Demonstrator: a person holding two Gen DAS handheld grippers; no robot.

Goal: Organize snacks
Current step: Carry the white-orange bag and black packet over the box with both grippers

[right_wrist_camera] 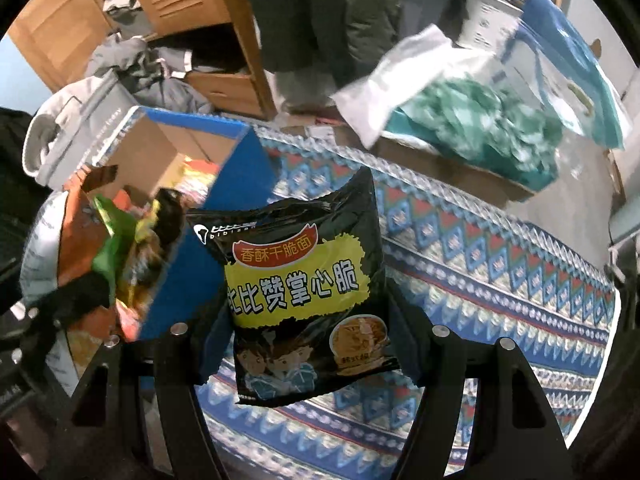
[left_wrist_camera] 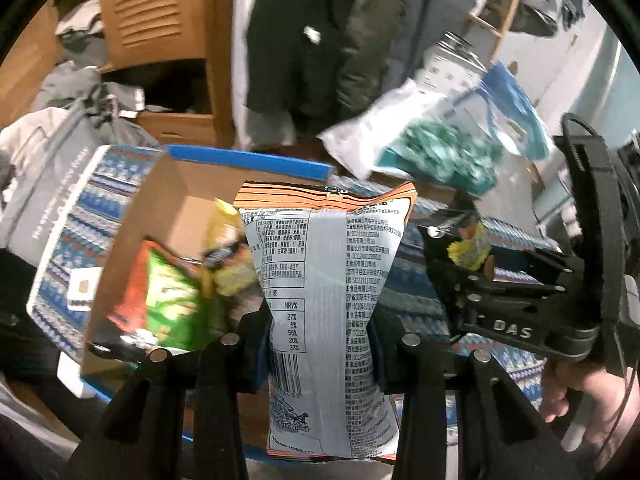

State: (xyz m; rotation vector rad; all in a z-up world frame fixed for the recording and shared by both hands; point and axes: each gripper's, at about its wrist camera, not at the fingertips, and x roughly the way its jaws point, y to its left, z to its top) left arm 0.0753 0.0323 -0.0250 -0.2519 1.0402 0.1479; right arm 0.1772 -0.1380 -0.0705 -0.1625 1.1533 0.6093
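My left gripper (left_wrist_camera: pixel 320 344) is shut on a silver snack packet (left_wrist_camera: pixel 324 264) with an orange top edge; its printed back faces the camera. Behind it stands an open cardboard box (left_wrist_camera: pixel 248 158) with a blue rim, and a green packet (left_wrist_camera: pixel 172 296) and a yellow packet (left_wrist_camera: pixel 228 248) lie inside. My right gripper (right_wrist_camera: pixel 310 340) is shut on a black noodle-snack packet (right_wrist_camera: pixel 304 280) with a yellow label, held over the patterned cloth (right_wrist_camera: pixel 500 264) just right of the box's blue wall (right_wrist_camera: pixel 240 184). In the left wrist view the right gripper (left_wrist_camera: pixel 472 256) shows at the right.
A white bag of green items (right_wrist_camera: pixel 460 120) lies on a flat carton beyond the cloth. A wooden louvred cabinet (left_wrist_camera: pixel 160 8), hanging coats (left_wrist_camera: pixel 304 40) and a grey bag (left_wrist_camera: pixel 52 152) stand behind the box. A hand (left_wrist_camera: pixel 576 400) grips the right tool.
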